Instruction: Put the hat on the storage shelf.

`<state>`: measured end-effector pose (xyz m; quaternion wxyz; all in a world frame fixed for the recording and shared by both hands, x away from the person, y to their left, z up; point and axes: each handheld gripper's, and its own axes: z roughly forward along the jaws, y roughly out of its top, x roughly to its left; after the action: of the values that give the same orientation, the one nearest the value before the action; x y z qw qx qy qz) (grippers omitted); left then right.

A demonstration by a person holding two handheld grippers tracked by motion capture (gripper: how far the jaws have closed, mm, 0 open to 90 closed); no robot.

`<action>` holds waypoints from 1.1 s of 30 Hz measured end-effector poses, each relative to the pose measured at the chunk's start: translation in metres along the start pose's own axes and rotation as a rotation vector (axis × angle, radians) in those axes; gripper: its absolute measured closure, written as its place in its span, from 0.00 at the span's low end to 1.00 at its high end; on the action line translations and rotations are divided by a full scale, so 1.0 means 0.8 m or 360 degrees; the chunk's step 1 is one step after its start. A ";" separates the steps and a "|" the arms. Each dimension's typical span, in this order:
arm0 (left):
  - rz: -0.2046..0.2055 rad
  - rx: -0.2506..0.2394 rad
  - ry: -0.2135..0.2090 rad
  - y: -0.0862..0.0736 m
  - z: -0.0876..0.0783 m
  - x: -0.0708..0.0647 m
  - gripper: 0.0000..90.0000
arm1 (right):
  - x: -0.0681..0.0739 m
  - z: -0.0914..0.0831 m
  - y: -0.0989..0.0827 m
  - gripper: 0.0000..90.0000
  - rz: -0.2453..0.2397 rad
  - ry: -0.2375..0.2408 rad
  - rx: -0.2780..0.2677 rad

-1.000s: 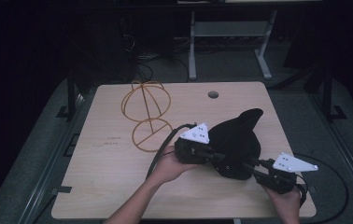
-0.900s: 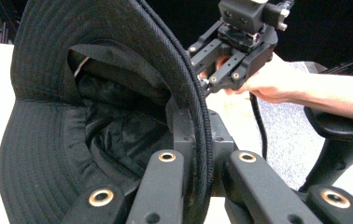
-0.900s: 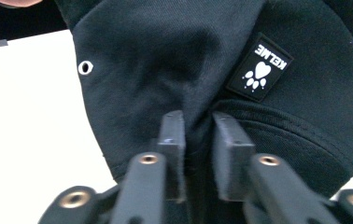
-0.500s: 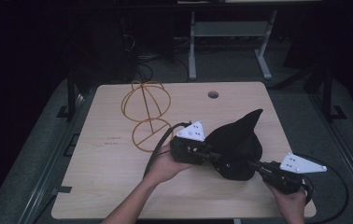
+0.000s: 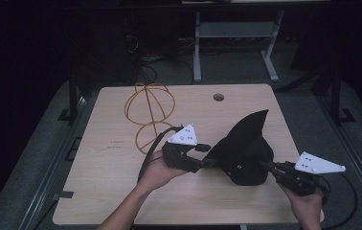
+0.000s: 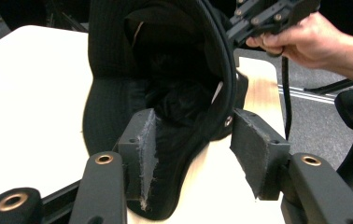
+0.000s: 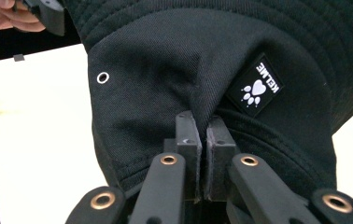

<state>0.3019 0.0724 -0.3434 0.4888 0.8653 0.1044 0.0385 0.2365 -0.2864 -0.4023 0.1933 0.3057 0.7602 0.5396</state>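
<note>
The right gripper (image 7: 197, 140) has its fingers clamped together on a fold of the black hat (image 5: 246, 148), which lies on the counter (image 5: 107, 191). The left gripper (image 6: 193, 149) has just been opening: its fingers stand apart with the hat's brim between them, one pad against the cloth, the other clear of it.

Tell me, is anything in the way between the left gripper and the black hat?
Nothing visible is. The left gripper has just been opening its jaws, and the black hat brim sits right between them. The right gripper pinches the hat's fabric from the other side.
</note>
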 end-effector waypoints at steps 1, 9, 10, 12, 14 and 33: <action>0.0000 0.0000 0.0000 0.000 0.000 0.000 0.54 | -0.001 -0.001 0.003 0.96 -0.0009 0.0002 -0.0001; -0.0003 0.0008 0.0050 -0.019 -0.021 -0.004 0.50 | -0.005 -0.004 0.025 0.96 -0.0034 0.0023 0.0026; -0.0011 0.0015 0.0059 -0.023 -0.027 -0.004 0.50 | -0.006 -0.003 0.028 0.96 -0.0041 0.0028 0.0023; -0.0013 0.0009 0.0073 -0.028 -0.033 -0.003 0.49 | -0.008 -0.002 0.032 0.96 -0.0034 0.0040 0.0021; -0.0023 0.0011 0.0080 -0.033 -0.038 -0.003 0.49 | -0.009 -0.001 0.037 0.96 -0.0034 0.0044 0.0022; -0.0075 0.0064 0.0169 -0.081 -0.065 -0.005 0.45 | -0.017 0.004 0.084 0.96 -0.0111 0.0058 -0.0001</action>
<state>0.2796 0.1476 -0.3715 0.4659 0.8689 0.1513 0.0706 0.2655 -0.2777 -0.3410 0.1981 0.2690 0.7737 0.5383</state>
